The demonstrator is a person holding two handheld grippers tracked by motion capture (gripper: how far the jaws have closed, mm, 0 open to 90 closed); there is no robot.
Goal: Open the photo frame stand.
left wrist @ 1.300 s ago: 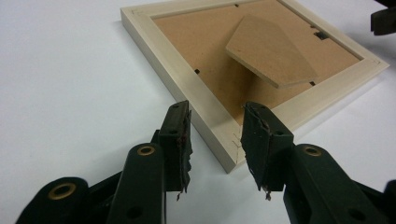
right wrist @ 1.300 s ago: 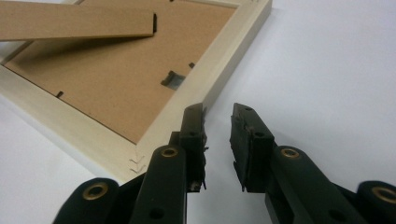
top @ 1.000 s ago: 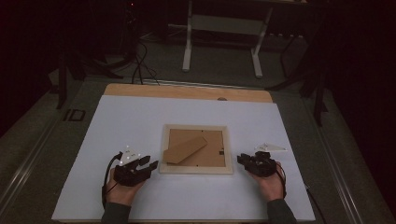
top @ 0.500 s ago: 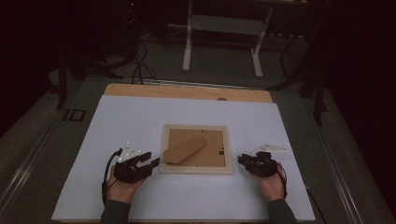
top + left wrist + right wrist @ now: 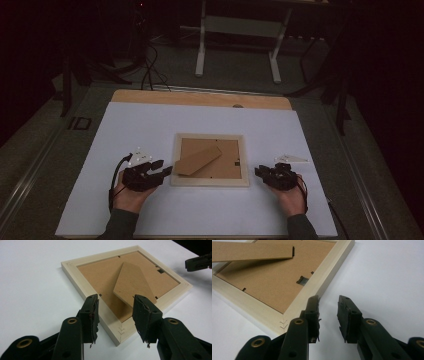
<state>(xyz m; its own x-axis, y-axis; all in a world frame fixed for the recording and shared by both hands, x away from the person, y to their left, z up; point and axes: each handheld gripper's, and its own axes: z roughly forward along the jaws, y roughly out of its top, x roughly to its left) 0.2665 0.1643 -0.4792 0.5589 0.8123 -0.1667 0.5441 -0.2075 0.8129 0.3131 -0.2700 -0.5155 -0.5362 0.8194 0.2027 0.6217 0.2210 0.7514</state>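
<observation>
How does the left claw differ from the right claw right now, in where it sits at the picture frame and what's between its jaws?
The left claw sits at the picture frame's lower left corner, jaws straddling that corner and the stand flap's tip; the right claw sits beside the frame's right edge with bare white table between its jaws. The left claw's gap looks wider. Both are open, black, gripping nothing, and lie low over the table.

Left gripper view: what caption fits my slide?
Open left gripper over a face-down frame's corner, its stand lifted.
</observation>
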